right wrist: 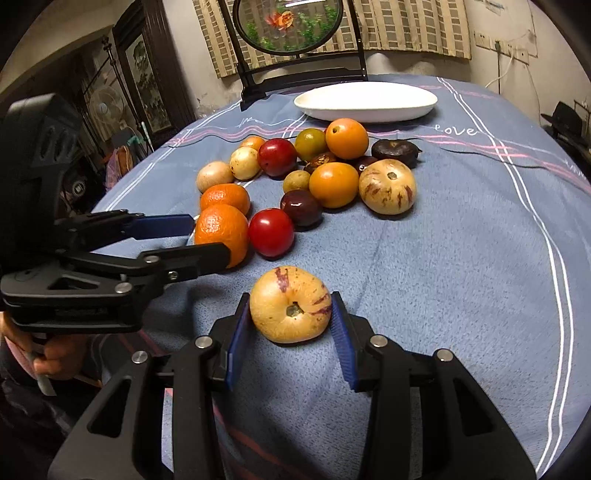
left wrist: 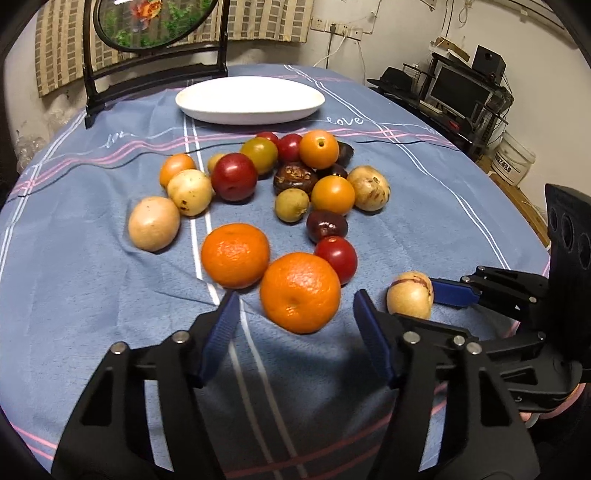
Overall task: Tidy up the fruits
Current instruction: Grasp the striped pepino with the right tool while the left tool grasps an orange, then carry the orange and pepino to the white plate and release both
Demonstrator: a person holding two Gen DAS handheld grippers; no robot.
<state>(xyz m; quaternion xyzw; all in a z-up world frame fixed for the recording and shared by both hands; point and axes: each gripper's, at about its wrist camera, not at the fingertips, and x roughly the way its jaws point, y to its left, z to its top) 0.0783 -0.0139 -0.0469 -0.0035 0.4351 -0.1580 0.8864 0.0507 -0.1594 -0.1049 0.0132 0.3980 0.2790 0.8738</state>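
Observation:
Many fruits lie on a blue cloth before a white oval plate (left wrist: 250,99), also in the right wrist view (right wrist: 365,101). My left gripper (left wrist: 291,317) is open, its jaws on either side of the nearest orange (left wrist: 300,292), not touching. A second orange (left wrist: 235,254) and a red fruit (left wrist: 338,258) lie just beyond. My right gripper (right wrist: 290,317) has its blue pads against both sides of a yellow purple-streaked melon (right wrist: 290,304) resting on the cloth. That melon (left wrist: 410,295) and the right gripper's fingers (left wrist: 456,291) show in the left wrist view.
A dark wooden stand with a round painted panel (right wrist: 288,26) stands behind the plate. A second streaked melon (right wrist: 387,186), orange, red, dark and pale fruits cluster mid-table. The left gripper (right wrist: 192,238) reaches in beside the orange (right wrist: 221,232). Shelves and a monitor (left wrist: 458,92) stand off right.

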